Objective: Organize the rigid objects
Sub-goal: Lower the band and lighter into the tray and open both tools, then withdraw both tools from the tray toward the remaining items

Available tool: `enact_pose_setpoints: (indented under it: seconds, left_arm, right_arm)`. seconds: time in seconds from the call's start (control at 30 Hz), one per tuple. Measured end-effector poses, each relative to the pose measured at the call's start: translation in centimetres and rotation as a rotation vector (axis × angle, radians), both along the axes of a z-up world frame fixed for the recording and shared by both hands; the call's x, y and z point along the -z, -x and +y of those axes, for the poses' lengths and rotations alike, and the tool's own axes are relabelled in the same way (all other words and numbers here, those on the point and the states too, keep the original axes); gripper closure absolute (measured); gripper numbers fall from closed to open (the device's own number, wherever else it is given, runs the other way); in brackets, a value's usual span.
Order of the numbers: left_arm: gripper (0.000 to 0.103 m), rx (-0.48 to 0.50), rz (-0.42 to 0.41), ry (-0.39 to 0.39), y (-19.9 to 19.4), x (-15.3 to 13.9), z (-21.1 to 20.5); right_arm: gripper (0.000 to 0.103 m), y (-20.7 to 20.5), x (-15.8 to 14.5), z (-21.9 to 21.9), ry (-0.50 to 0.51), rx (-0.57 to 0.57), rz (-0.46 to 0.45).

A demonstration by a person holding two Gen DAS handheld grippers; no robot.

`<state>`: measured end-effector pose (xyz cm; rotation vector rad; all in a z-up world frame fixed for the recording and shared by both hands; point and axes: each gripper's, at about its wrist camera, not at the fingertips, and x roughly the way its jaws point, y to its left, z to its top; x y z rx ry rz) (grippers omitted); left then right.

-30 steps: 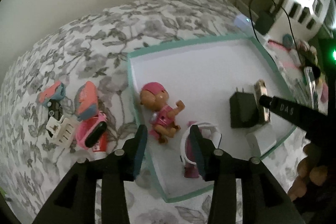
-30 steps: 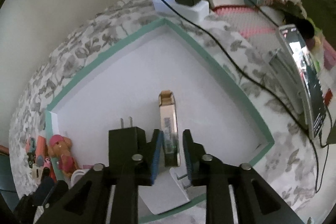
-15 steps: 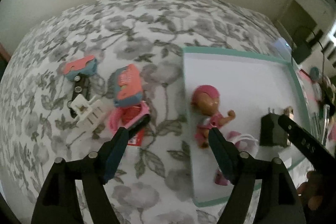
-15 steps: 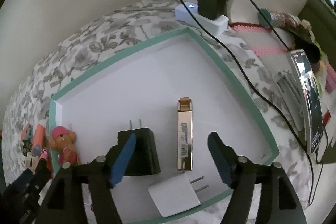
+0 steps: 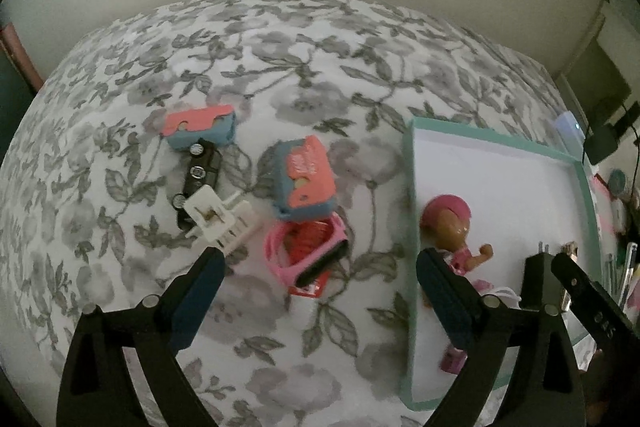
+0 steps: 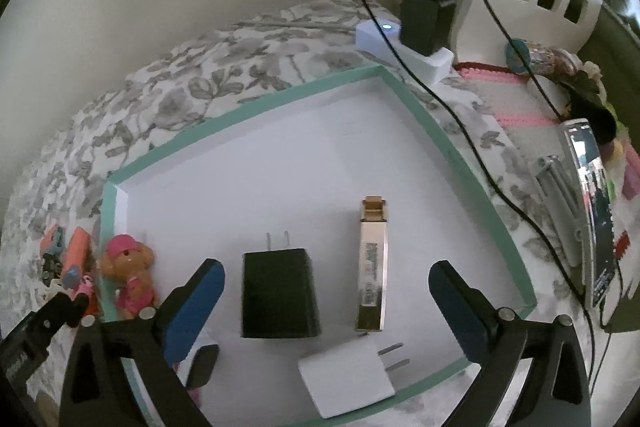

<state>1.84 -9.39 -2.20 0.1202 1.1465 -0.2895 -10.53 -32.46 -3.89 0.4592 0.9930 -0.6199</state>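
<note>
Jaws wide apart on both — left gripper (image 5: 318,281) hovers over the pink watch (image 5: 306,255) on the bedspread (image 5: 280,67), right gripper (image 6: 326,291) hangs above the tray (image 6: 256,107) — black charger (image 6: 278,293) and gold box (image 6: 373,267) between its fingers.

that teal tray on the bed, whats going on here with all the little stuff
A person with tongs in each hand is sorting small hard items into the teal tray on the floral bedspread. Both the left tongs and the right tongs are open and hold nothing. In the tray lie a black charger, a white charger, a gold box and a pink-capped toy figure. Outside it wait two coral and blue toys, a white plastic piece and a pink watch.
</note>
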Motion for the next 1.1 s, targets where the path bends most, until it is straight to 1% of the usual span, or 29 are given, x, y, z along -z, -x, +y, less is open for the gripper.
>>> enact_pose_setpoints:
  seconds: [0.13,0.27,0.3,0.47,0.57,0.63,0.73,0.9,1.0,1.1]
  left_arm:
    - [0.006,-0.061,0.009,0.019,-1.0,-0.2,1.8]
    - [0.006,-0.161,0.033,0.108,-2.1,-0.2,4.9]
    - [0.006,-0.188,0.032,0.121,-2.4,-0.3,5.8]
    - [0.006,-0.294,-0.001,0.103,-3.3,-0.8,9.7]
    - [0.006,-0.354,-0.007,0.116,-3.8,-1.0,12.0]
    - [0.006,-0.394,-0.016,0.114,-4.1,-1.2,13.5]
    - [0.006,-0.428,-0.031,0.108,-4.4,-1.4,15.1]
    - [0.006,-0.450,-0.046,0.106,-4.6,-1.6,16.6]
    - [0.006,-0.439,-0.024,0.125,-4.7,-1.2,16.6]
    - [0.006,-0.419,0.020,0.148,-5.1,-0.5,16.1]
  right_arm:
    - [0.000,-0.8,-0.8,1.6,-0.016,-0.064,-0.040]
    - [0.000,-1.8,-1.7,3.8,-0.006,-0.138,-0.078]
    - [0.000,-2.2,-1.8,4.4,-0.012,-0.158,-0.088]
    - [0.000,-3.5,-2.3,7.8,-0.057,-0.252,-0.150]
    - [0.000,-4.4,-2.9,10.2,-0.032,-0.319,-0.169]
    - [0.000,-4.9,-3.1,11.6,-0.036,-0.351,-0.186]
    - [0.000,-5.9,-3.1,13.5,-0.055,-0.399,-0.191]
    - [0.000,-7.6,-2.1,16.9,-0.041,-0.498,-0.145]
    - [0.000,-8.3,-1.6,18.5,-0.023,-0.557,-0.118]
    - [0.000,-8.9,-1.2,19.3,-0.020,-0.589,-0.108]
